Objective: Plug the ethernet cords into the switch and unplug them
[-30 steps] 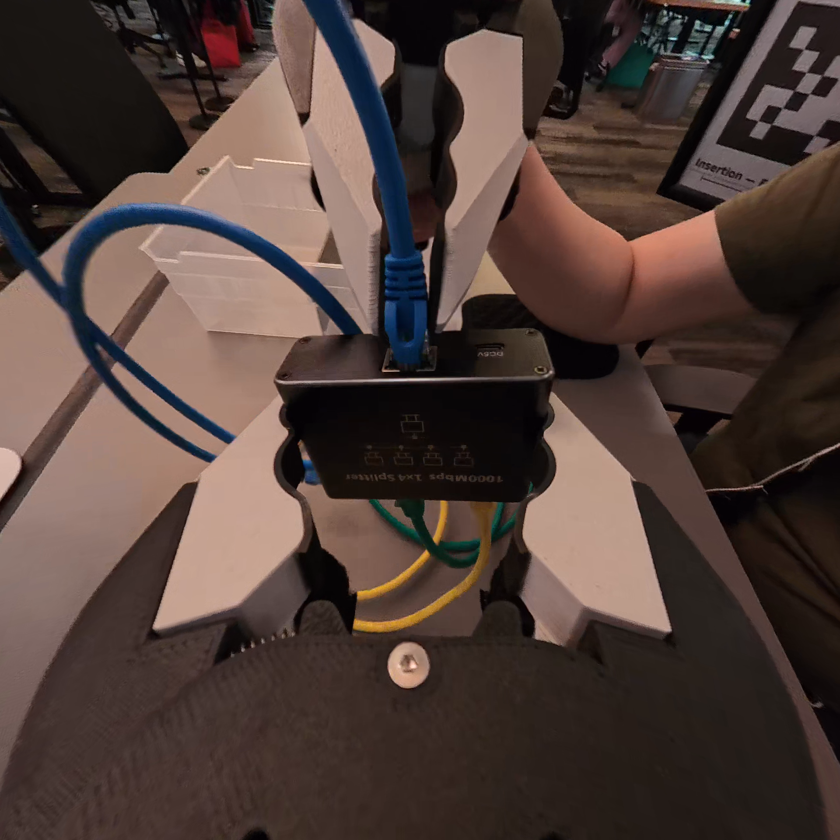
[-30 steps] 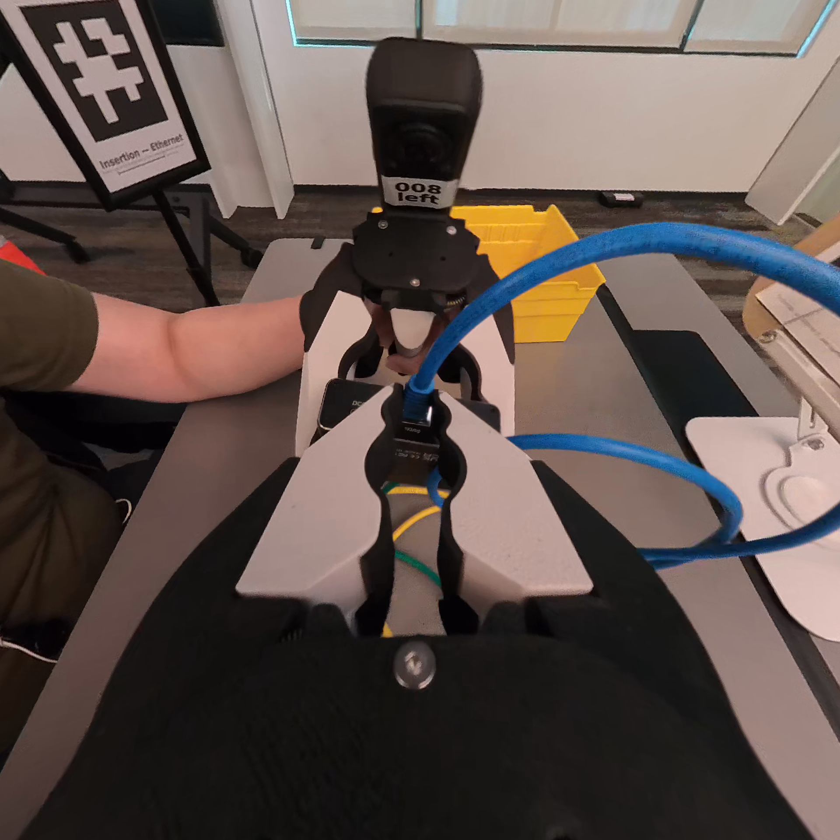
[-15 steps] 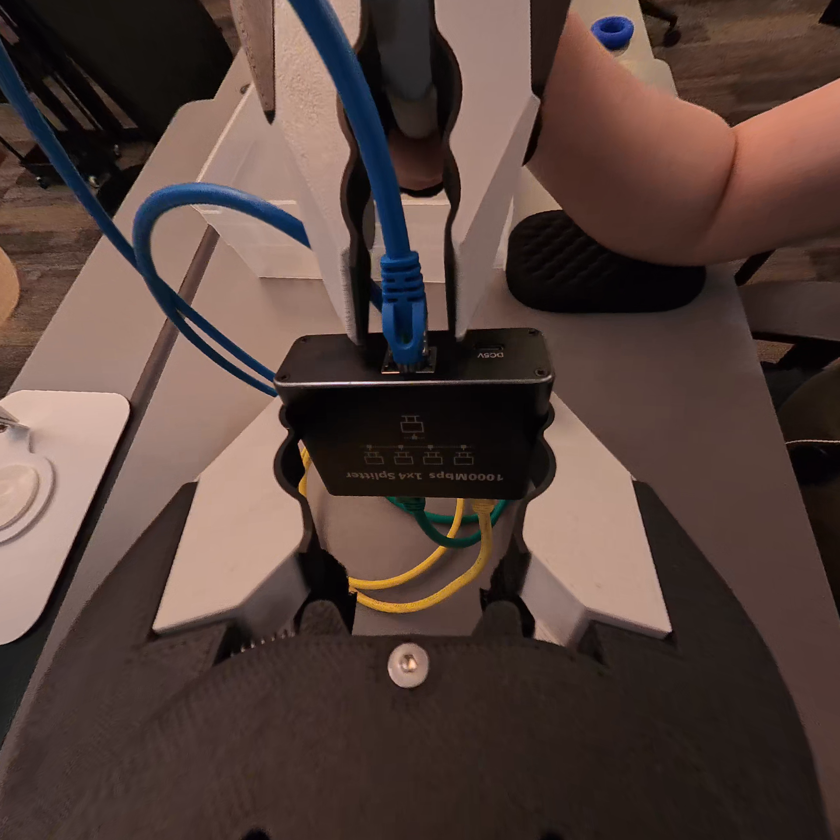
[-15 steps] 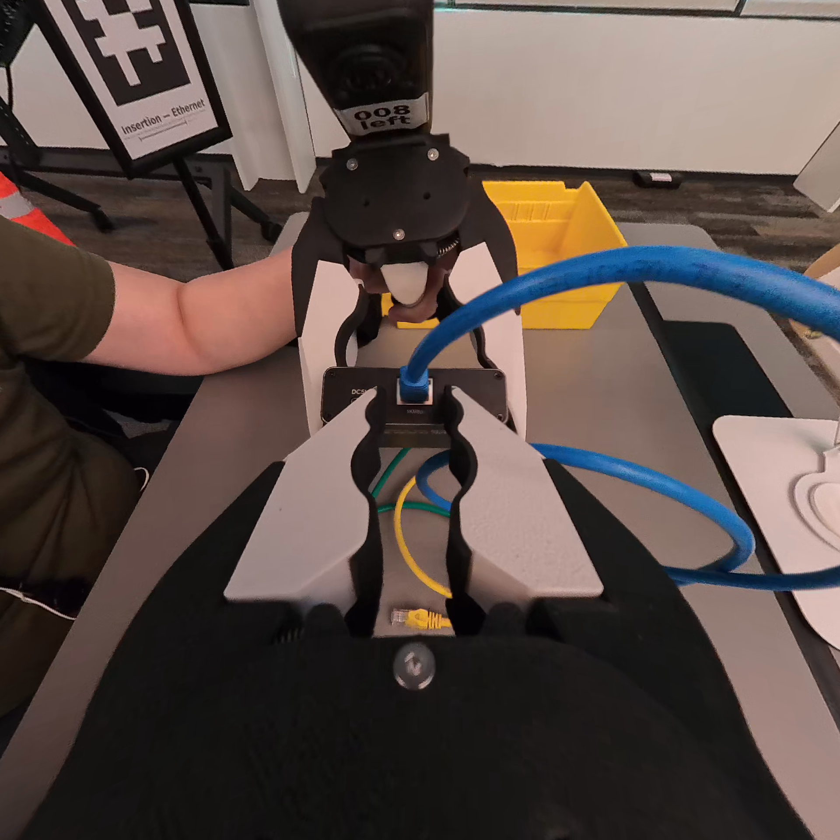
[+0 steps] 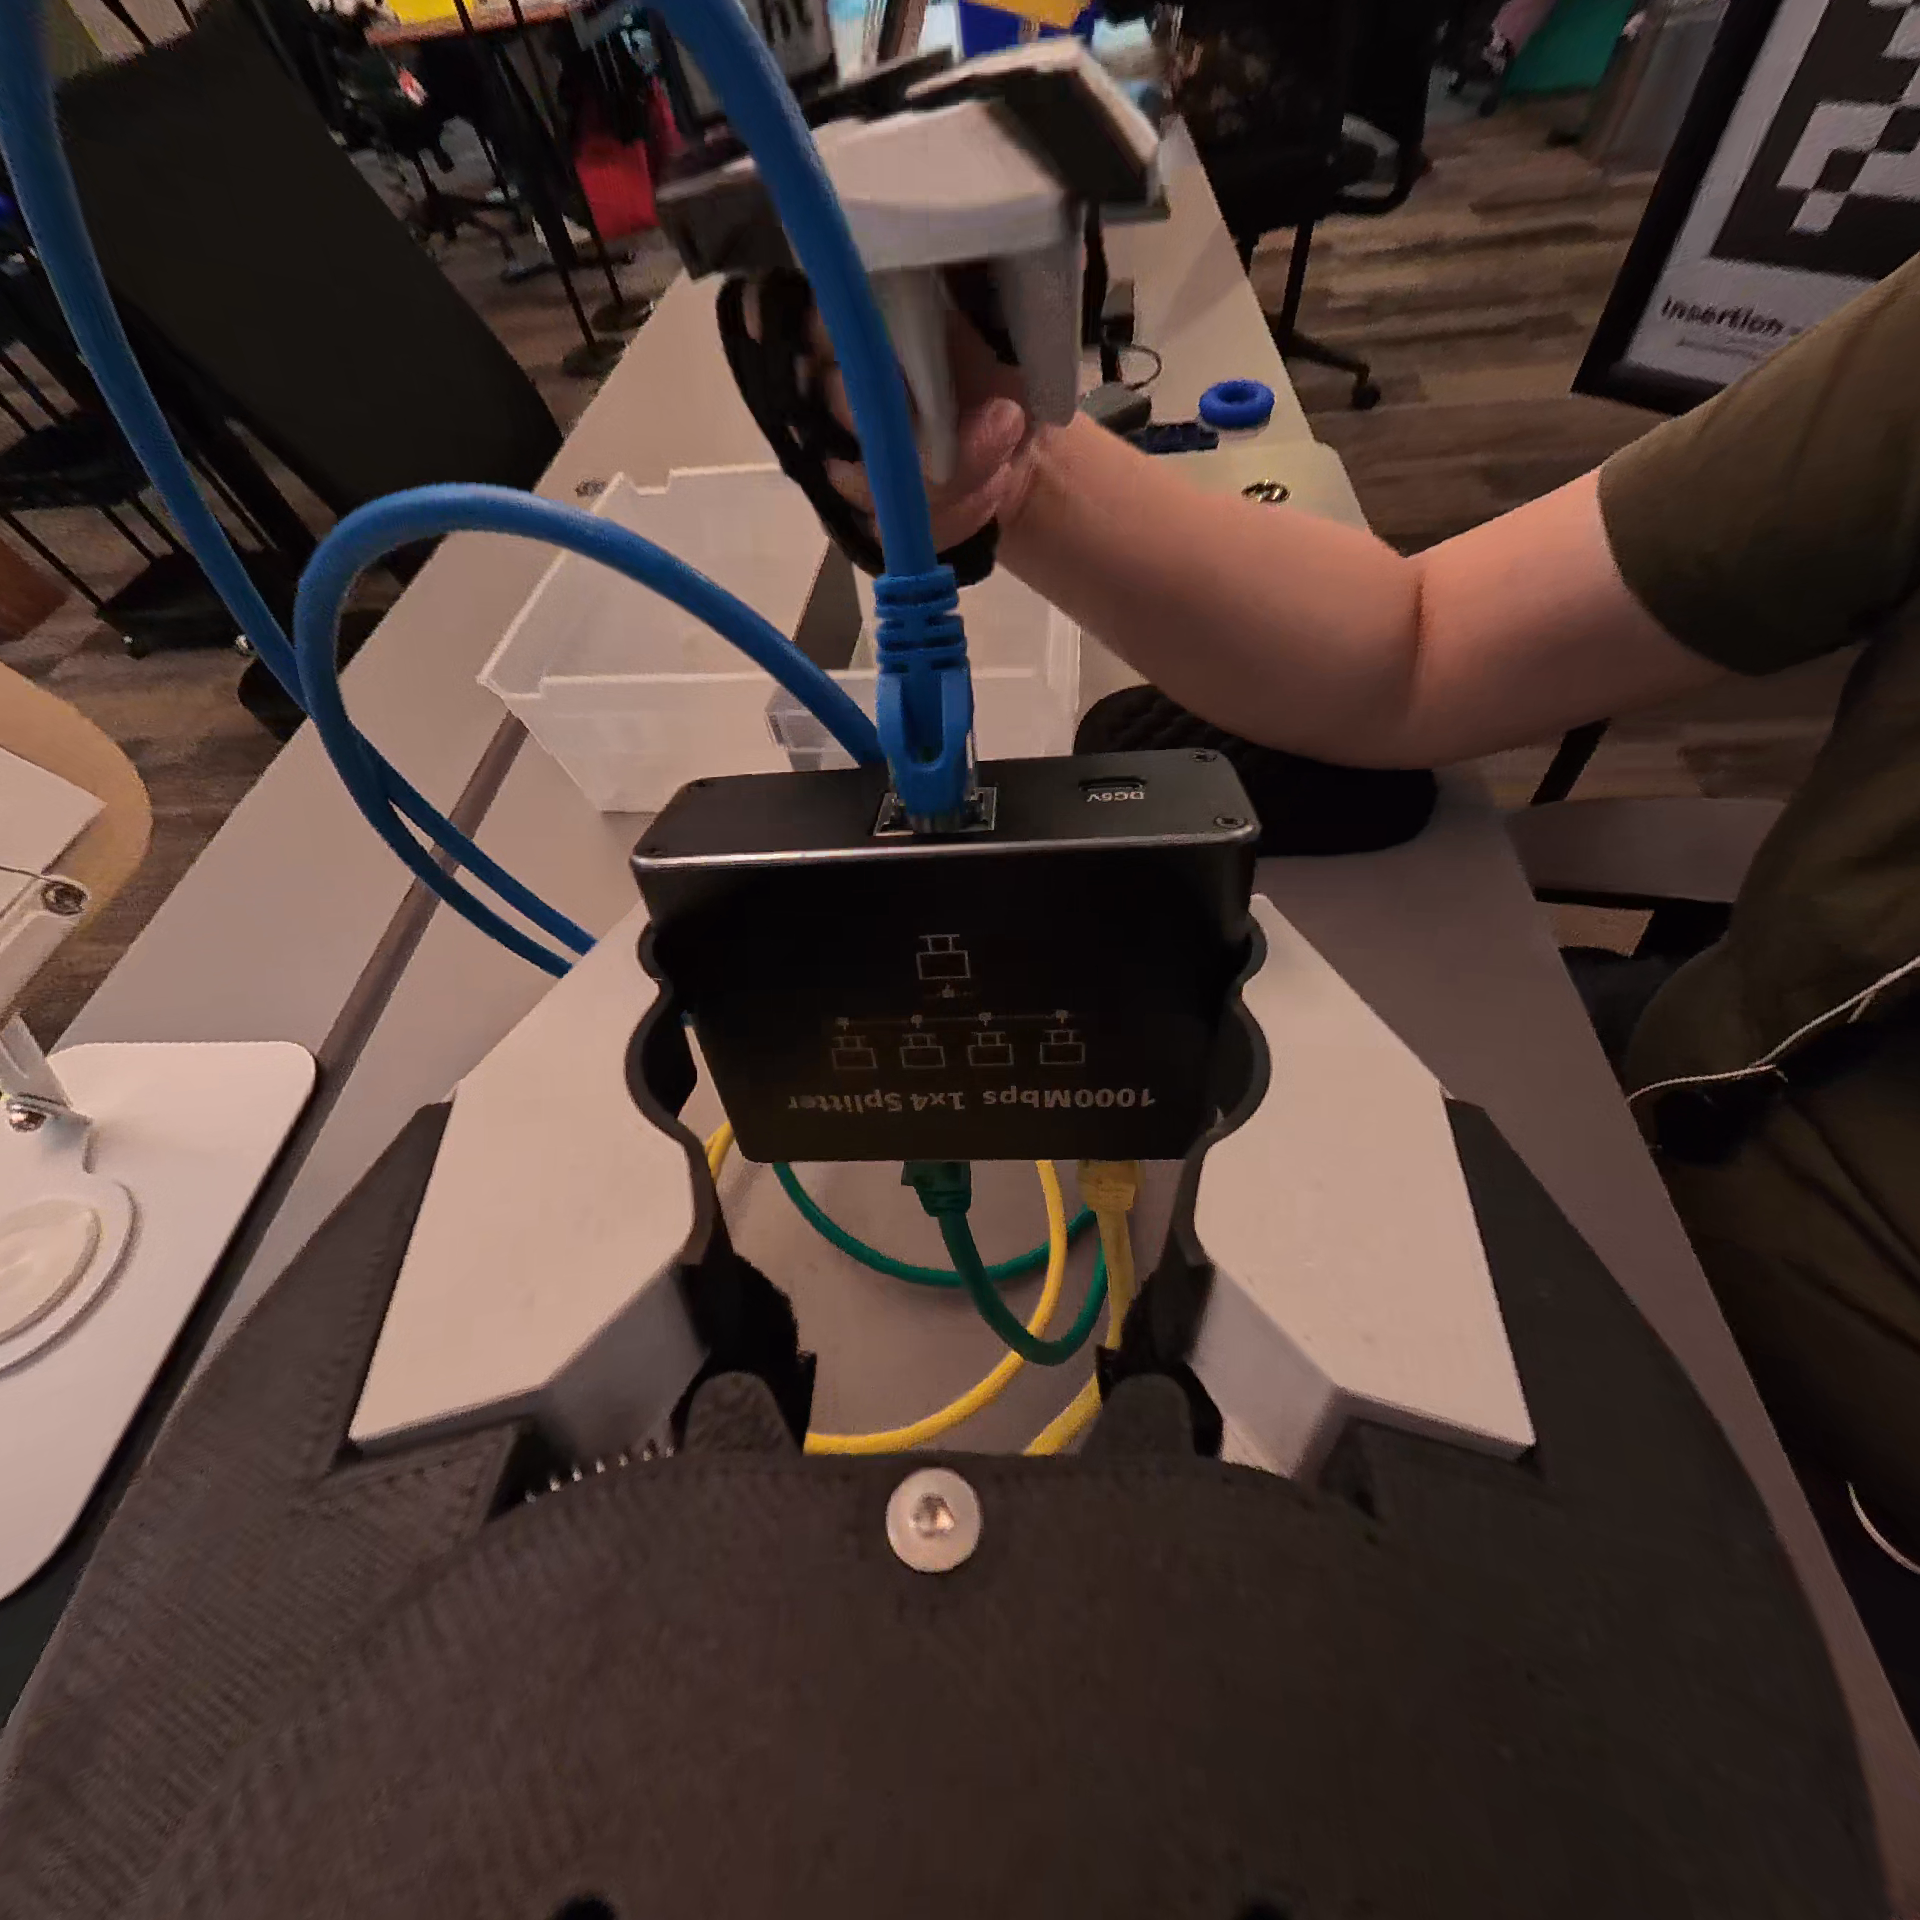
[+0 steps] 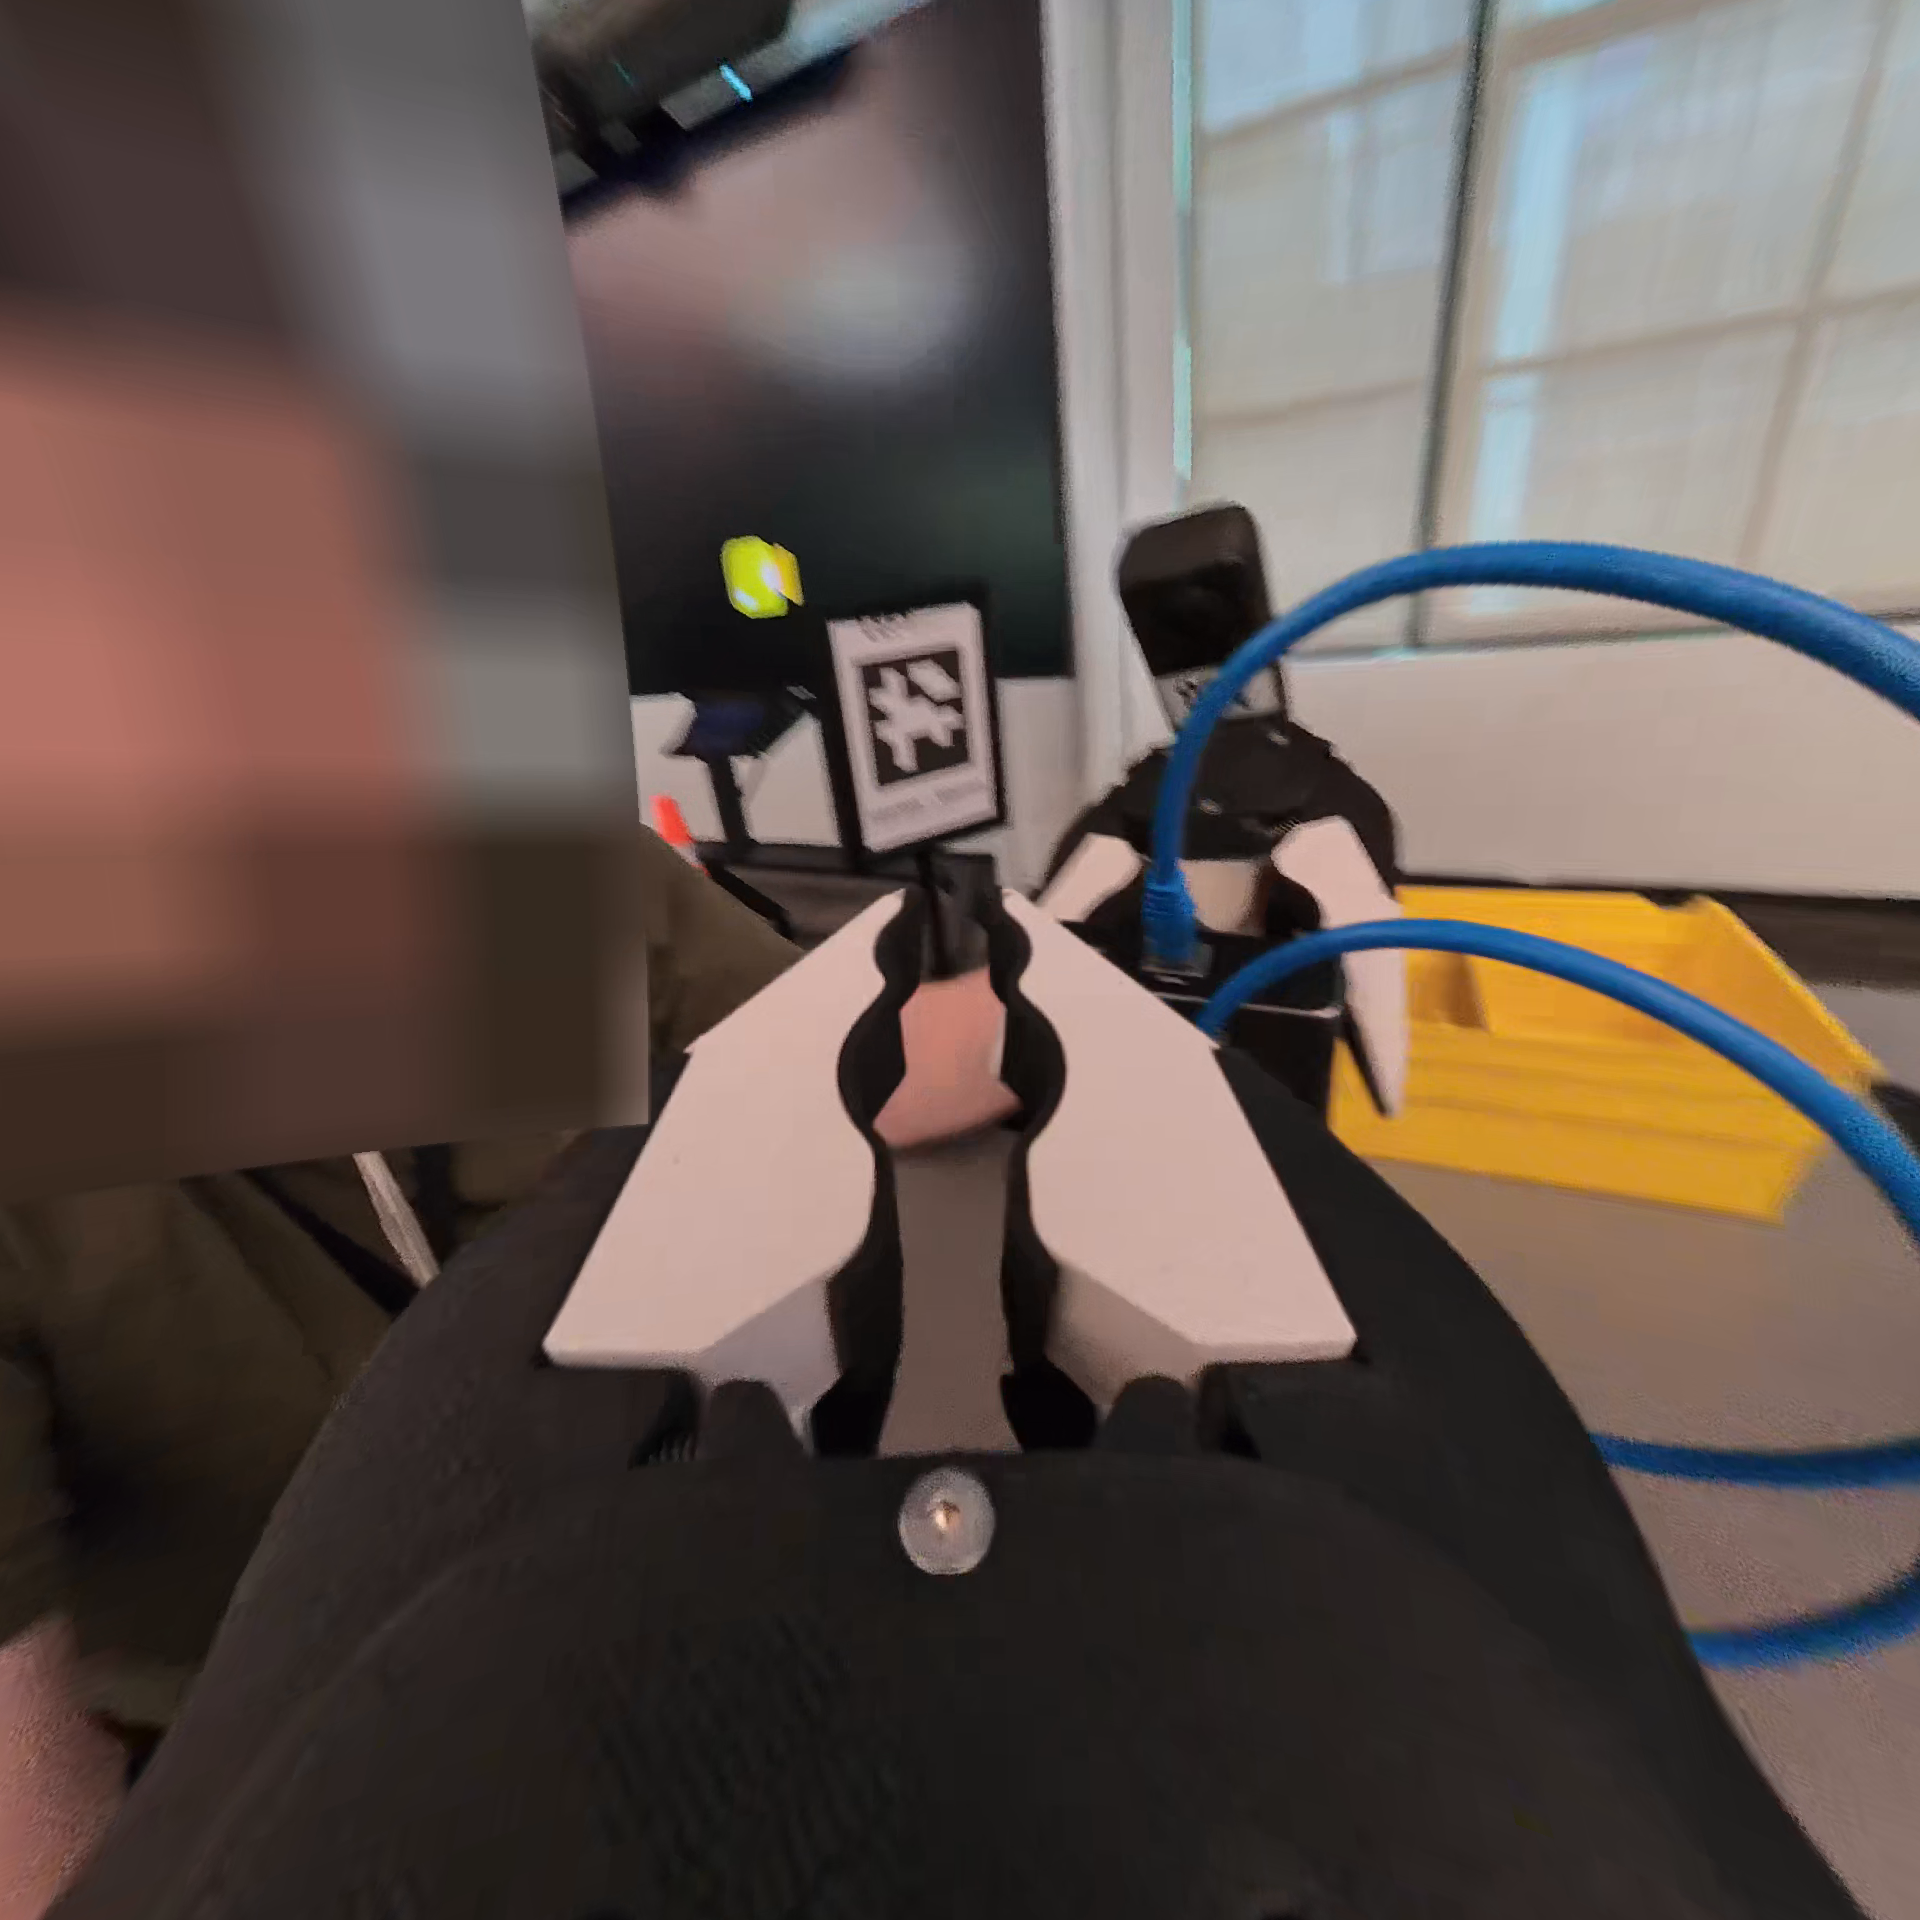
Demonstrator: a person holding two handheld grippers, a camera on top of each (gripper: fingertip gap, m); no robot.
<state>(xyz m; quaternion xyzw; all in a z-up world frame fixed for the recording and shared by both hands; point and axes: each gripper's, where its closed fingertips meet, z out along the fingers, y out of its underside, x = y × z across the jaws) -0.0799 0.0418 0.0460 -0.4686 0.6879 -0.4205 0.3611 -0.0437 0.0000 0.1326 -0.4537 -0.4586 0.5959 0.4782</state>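
My left gripper (image 5: 945,935) is shut on the black switch (image 5: 956,1018), holding it by its two sides above the grey table (image 5: 1351,935). A blue ethernet plug (image 5: 923,717) sits in the far port, and its blue cord (image 5: 499,540) loops off to the left. A green plug (image 5: 940,1184) and a yellow plug (image 5: 1110,1184) sit in the near ports. My right gripper (image 6: 951,914) is empty, its jaws a narrow gap apart, raised well off the switch (image 6: 1262,1003). It also shows high in the left wrist view (image 5: 935,239).
A clear plastic bin (image 5: 727,644) stands behind the switch and a yellow bin (image 6: 1558,1060) on the other side. A white stand base (image 5: 104,1247) lies at the left. The person's arm (image 5: 1299,623) rests on a black pad (image 5: 1340,800). A marker sign (image 6: 920,727) stands beyond. There is about 10 cm between the tips of the two grippers.
My right gripper let go of the blue plug, then drew back and rose away from the switch. The blue plug stays in its port. My left gripper still holds the switch.
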